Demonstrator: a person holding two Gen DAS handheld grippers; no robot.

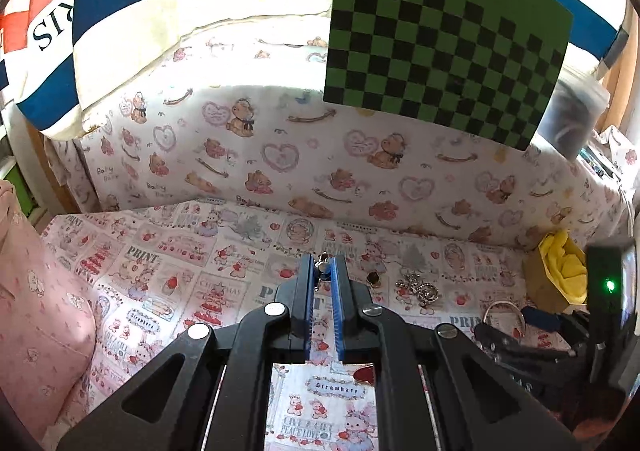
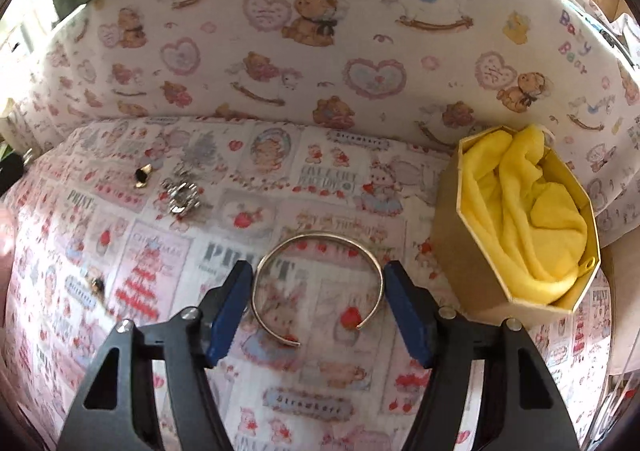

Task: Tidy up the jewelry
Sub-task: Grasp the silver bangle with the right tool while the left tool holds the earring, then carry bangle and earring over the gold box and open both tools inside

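The left gripper (image 1: 323, 271) is pinching a small, indistinct silver trinket (image 1: 321, 265). The right gripper (image 2: 316, 307) is spreading around a thin silver cuff bangle (image 2: 320, 283), beside the octagonal gold box (image 2: 472, 251).

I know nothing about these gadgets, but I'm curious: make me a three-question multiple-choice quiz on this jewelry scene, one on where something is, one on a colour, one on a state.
1. Where does the silver cuff bracelet lie?
A. Inside the box
B. On the printed cloth, between the open fingers of the right gripper
C. On the checkered board

2. What colour is the fabric in the octagonal box?
A. Yellow
B. Blue
C. Black

3. How is the left gripper?
A. Wide open and empty
B. Out of sight
C. Shut on a small metal piece

Answers:
1 B: the bracelet rests flat on the cloth, a blue pad on either side.
2 A: bright yellow folds fill the box.
3 C: its blue pads pinch the small piece at their tips.
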